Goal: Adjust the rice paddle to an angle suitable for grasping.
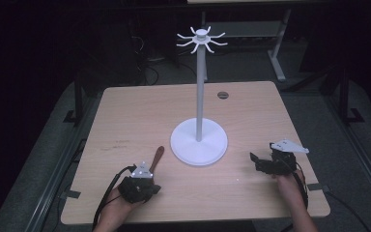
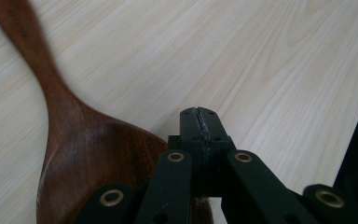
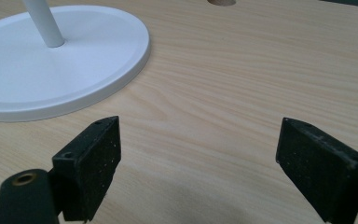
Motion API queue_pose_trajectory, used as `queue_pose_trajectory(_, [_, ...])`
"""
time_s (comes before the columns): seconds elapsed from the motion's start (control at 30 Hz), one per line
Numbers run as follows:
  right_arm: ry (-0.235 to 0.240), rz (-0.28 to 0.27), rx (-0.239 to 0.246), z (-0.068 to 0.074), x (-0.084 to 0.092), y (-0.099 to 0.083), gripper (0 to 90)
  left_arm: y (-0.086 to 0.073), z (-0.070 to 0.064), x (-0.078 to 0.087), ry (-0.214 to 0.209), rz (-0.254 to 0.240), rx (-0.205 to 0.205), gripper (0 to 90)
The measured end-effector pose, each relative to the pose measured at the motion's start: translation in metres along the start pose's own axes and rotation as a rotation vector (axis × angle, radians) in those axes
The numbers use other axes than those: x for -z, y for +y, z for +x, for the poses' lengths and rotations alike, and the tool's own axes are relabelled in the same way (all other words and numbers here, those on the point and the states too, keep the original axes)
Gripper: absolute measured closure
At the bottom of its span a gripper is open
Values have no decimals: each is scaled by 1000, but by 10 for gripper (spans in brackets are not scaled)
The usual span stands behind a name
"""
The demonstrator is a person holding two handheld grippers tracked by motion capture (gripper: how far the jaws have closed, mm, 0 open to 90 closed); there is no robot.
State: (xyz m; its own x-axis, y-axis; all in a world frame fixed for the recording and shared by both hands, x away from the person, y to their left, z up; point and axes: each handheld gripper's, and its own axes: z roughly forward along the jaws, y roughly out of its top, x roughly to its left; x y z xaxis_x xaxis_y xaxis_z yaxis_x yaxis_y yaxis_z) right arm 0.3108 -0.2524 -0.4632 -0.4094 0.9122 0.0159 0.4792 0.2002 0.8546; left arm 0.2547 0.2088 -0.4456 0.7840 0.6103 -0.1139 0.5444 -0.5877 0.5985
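On the left side of the table (image 1: 125, 116), the left gripper (image 1: 137, 186) sits with its jaws pressed together on nothing, tips resting just beside the bowl of the wooden spoon (image 2: 81, 154), which lies flat with its handle angled toward the white stand (image 1: 199, 140). Jaws this tight cannot take the spoon; sliding forward, they would likely nudge it sideways or skid it into the stand's base. At centre, the tall stand could tip if the spoon is swung against its pole. Farther right, the right gripper (image 1: 261, 162) rests with jaws spread wide, empty, near the base; a careless sweep might knock it.
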Motion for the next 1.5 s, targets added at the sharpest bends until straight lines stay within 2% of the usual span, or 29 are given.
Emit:
queue_pose_trajectory(0.4, [1,2,1,0,0,0,137,-20,18,22,64,-15,53,896])
queue_pose_trajectory(0.67, [1,4,-1,-1,0,0,137,-23,27,27,129,8,45,896])
queue_pose_trajectory(0.9, [2,3,0,0,-1,0,137,-25,32,31,135,-8,60,896])
queue_pose_trajectory(1.0, [5,7,5,1,-1,0,137,-24,33,33,121,-19,65,896])
queue_pose_trajectory(1.17, [6,6,6,1,-1,0,137,-18,34,35,120,-35,60,896])
queue_pose_trajectory(1.2, [6,6,6,1,-1,0,137,-17,35,36,124,-30,40,896])
queue_pose_trajectory(1.37, [7,8,-1,1,-2,0,137,-8,39,40,113,-39,55,895])
queue_pose_trajectory(1.5, [6,15,-3,1,-4,0,137,0,46,41,111,-44,51,895])
